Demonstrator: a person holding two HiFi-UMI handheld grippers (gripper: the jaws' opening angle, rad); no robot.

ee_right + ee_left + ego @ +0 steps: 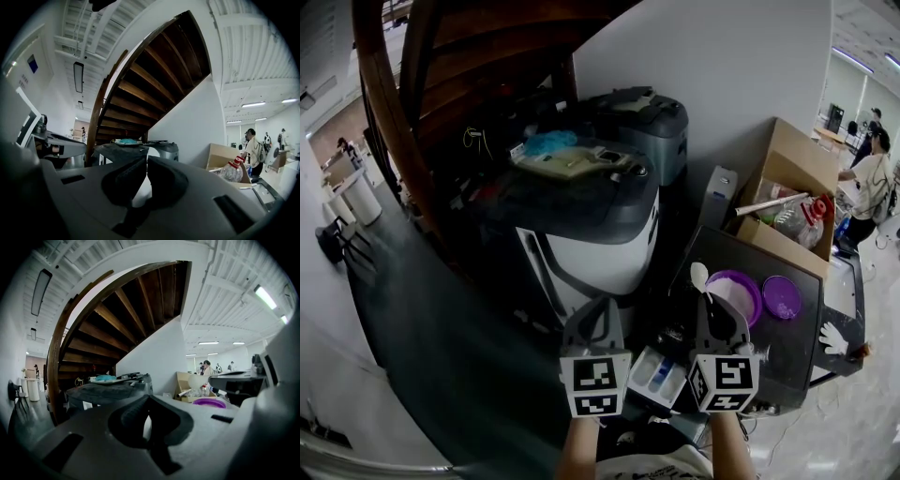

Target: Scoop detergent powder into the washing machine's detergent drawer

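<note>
- Right gripper [713,307] [146,165]: jaws pressed together on the handle of a white spoon [698,275]. The spoon bowl sticks up past the jaw tips.
- Left gripper [597,312] [147,402]: jaws closed with nothing in them. Only a white sliver shows through the gap. It is held level beside the right one.
- Spoon bowl sits just left of the purple bowl [756,306], at or above its near rim. Cannot tell if it carries powder. The left gripper view shows the same spoon [197,380] raised above the bowl [209,402].
- Purple bowl has white powder inside and stands on the dark table [769,361]. Purple lid [782,297] lies off, just right of it.
- Detergent drawer [644,360]: pulled out and open, low in the head view between the two grippers. It has white walls and blue parts inside. Powder in it: too small to tell.
- Washing machine [581,248]: white front, dark top, ahead of the left gripper.
- Progress, my read: early-to-mid. Lid off, drawer open, spoon in grip at the bowl.
- Left to do, as judged: carry the spoon across to the drawer and tip it into a compartment. The gap between bowl and drawer is where spill risk lies.
</note>
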